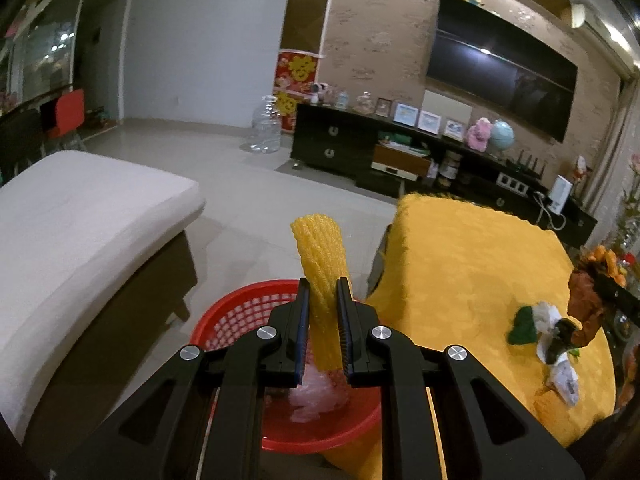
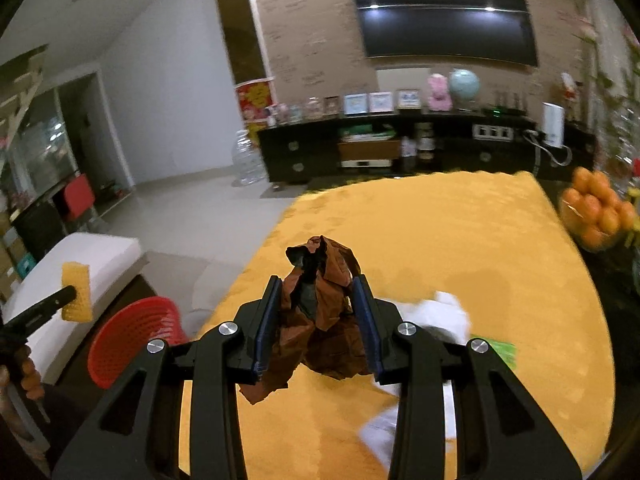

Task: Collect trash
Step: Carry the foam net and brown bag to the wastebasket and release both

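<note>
Currently left gripper (image 1: 324,296) was clamped on the yellow foam fruit net (image 1: 320,264), held above the red basket (image 1: 240,312). Right gripper (image 2: 318,300) gripped crumpled brown paper (image 2: 320,320) over the yellow tablecloth (image 2: 460,240). Risk: the net is light and tall, so it could catch the rim and fall outside when released. 2 scraps left on the cloth.

Yellow ribbed foam net (image 1: 320,264); red mesh basket (image 1: 240,312); brown paper (image 2: 320,320).

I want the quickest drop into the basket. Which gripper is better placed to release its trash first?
Left. The left gripper holds the yellow foam net directly above the red basket; the right gripper holds crumpled brown paper over the table.
</note>
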### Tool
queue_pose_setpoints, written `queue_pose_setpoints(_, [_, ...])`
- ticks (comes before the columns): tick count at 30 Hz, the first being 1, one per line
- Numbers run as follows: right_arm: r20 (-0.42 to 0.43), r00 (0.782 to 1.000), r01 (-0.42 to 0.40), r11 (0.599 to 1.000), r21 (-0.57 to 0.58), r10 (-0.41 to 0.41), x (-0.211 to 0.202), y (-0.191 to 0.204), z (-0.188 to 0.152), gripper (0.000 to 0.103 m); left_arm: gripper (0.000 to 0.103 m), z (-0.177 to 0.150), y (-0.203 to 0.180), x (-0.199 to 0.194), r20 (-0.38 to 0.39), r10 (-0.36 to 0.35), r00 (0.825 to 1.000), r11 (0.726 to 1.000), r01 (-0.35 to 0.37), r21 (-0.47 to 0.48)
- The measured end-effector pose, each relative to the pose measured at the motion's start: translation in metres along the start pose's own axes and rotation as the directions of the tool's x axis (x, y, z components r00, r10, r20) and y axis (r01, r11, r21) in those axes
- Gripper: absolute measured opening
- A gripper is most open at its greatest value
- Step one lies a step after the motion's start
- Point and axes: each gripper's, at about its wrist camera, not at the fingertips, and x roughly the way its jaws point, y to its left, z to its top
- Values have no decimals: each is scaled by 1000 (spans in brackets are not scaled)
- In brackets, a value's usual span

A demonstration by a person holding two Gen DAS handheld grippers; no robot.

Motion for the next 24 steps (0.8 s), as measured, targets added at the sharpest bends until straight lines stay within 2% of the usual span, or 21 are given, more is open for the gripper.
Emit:
queue_pose_setpoints(8, [-56, 992, -120, 987, -104, 115, 44, 81, 8, 36, 13, -8, 20, 12, -26, 52, 998, 999, -53, -15])
queue_pose_setpoints(15, [-136, 968, -230, 959, -165, 209, 78, 142, 2, 36, 13, -13, 31, 18, -64, 70, 995, 997, -73, -33])
queue_pose_setpoints(24, [-258, 928, -315, 937, -154, 270, 113, 175, -13, 37, 13, -21, 32, 28, -124, 82, 989, 996, -84, -18])
